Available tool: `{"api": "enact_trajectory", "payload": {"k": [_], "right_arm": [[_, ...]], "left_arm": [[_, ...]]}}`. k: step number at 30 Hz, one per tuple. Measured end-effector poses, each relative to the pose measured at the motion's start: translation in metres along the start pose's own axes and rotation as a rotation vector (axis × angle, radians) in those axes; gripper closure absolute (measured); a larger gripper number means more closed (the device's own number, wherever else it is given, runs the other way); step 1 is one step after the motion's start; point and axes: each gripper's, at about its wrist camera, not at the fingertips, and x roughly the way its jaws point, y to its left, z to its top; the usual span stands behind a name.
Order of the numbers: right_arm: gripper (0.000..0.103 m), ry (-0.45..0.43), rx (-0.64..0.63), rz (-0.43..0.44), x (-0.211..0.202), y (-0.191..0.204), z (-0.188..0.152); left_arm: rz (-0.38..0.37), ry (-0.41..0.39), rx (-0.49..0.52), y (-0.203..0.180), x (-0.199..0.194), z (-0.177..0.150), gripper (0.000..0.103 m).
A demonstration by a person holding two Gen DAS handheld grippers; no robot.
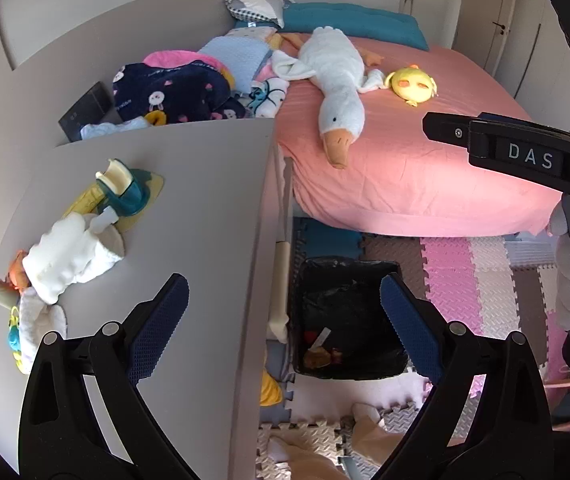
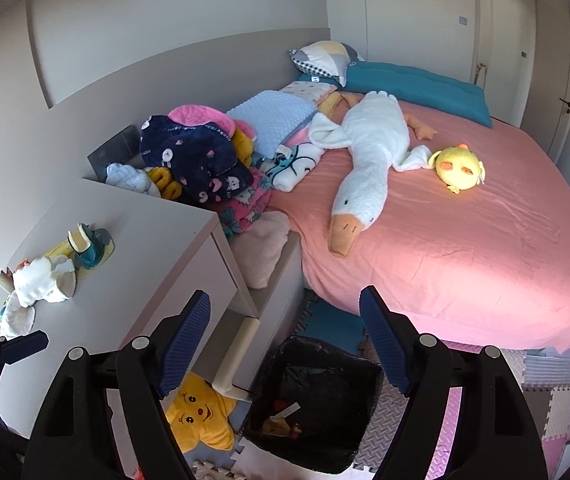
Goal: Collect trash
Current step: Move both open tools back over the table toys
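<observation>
Both grippers, left gripper (image 1: 285, 312) and right gripper (image 2: 285, 336), hang spread and empty over the black-lined bin (image 2: 317, 404) with scraps already inside, while crumpled tissues (image 1: 65, 256) wait far-left on the nightstand (image 1: 189, 200).

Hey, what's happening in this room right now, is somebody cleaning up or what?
A person is tidying a bedroom with a handheld gripper in each hand. Both the left gripper and the right gripper are open and empty, poised above a black-lined trash bin on the floor by the bed. The bin already holds a few scraps. A crumpled white tissue and other small clutter lie on the nightstand, not yet collected.
</observation>
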Motion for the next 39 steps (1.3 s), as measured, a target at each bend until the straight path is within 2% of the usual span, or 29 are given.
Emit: {"api": "enact_trajectory", "payload": {"k": [26,39], "right_arm": [[0.026,0.060,-0.195,0.204,0.024,0.162,-0.007],[0.026,0.119,-0.191,0.323,0.030,0.229,-0.013]], "left_arm": [[0.158,0.007,-0.244,0.138,-0.035,-0.066,0.010],[0.235,0.001,-0.347,0.202,-0.052,-0.104,0.010]]}}
